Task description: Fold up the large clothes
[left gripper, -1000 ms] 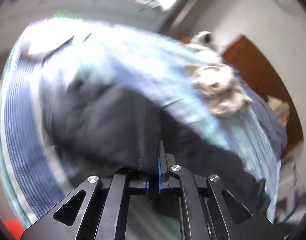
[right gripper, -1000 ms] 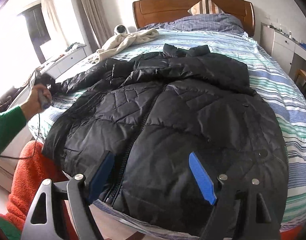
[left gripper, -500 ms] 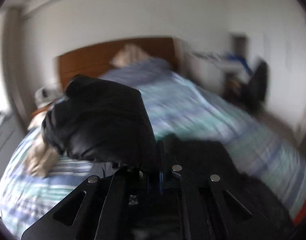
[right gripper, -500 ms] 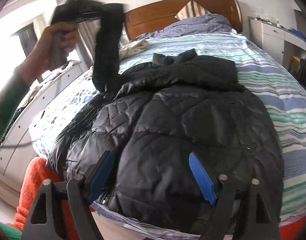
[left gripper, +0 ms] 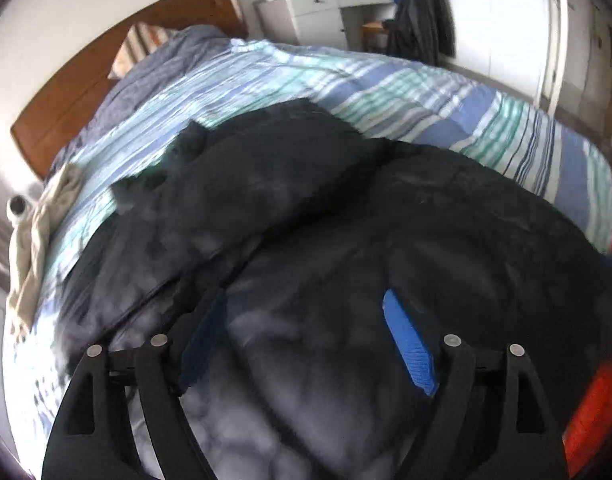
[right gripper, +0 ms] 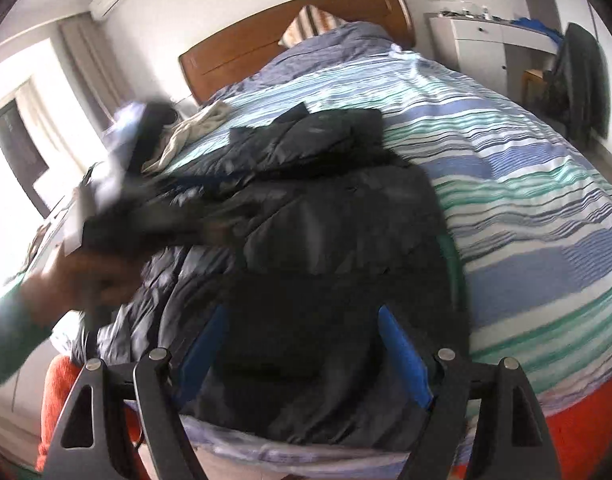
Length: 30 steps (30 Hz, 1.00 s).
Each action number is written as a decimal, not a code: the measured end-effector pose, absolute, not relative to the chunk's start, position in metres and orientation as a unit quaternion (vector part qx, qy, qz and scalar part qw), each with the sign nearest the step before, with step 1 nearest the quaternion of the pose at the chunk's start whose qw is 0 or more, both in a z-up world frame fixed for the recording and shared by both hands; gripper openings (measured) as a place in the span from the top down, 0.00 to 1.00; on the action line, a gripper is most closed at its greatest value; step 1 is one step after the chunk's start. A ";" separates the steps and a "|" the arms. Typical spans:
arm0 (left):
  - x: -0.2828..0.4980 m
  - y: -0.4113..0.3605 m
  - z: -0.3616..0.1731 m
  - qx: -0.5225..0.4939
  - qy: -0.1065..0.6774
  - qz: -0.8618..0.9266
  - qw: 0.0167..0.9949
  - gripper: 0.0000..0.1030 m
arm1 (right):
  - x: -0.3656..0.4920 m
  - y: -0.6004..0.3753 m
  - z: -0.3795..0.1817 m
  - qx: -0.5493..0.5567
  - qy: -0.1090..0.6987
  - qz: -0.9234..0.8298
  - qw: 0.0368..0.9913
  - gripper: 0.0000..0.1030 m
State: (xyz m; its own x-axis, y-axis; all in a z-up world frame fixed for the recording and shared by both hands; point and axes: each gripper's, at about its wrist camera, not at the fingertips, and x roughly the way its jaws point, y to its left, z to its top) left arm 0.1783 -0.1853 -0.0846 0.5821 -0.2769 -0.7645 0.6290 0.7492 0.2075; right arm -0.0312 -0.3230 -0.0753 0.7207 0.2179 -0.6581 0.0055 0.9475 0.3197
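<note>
I have the black quilted puffer jacket lying front-up on the bed with the blue, green and white striped cover, its collar toward the brown wooden headboard and its hem at the near edge by me. My left gripper, black-framed with blue pads, hangs over the lower front of the jacket; its jaws have just been opening and now stand well apart with no cloth between them, only the jacket's surface beneath. In the left wrist view one sleeve lies folded across the chest, slanting from the near left up toward the collar. My right gripper is likewise released, jaws wide and empty, above the hem of the jacket. In the right wrist view I can see my left hand in a green sleeve at the left edge, badly blurred, gripping the handle of the left tool over the jacket's left side; the blur hides whether any part of it touches the fabric. A crumpled cream-coloured garment lies on the cover beside the jacket's shoulder, near the headboard corner, apart from the jacket. A striped pillow leans against the headboard above a grey-blue duvet. Beyond the far side of the bed stands a white cabinet, and a dark garment hangs over a chair next to it.
</note>
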 end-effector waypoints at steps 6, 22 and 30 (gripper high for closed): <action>0.204 -0.080 -0.041 0.127 0.391 -0.187 0.892 0.11 | 0.062 -0.328 -0.012 0.148 0.308 0.079 0.936 0.22; 0.317 0.003 -0.092 0.019 0.383 -0.054 0.922 0.26 | 0.241 -0.311 -0.152 0.157 0.476 0.060 0.863 0.19; 0.333 0.013 -0.171 -0.021 0.455 -0.058 0.888 0.35 | 0.240 -0.304 -0.160 0.143 0.468 0.058 0.870 0.18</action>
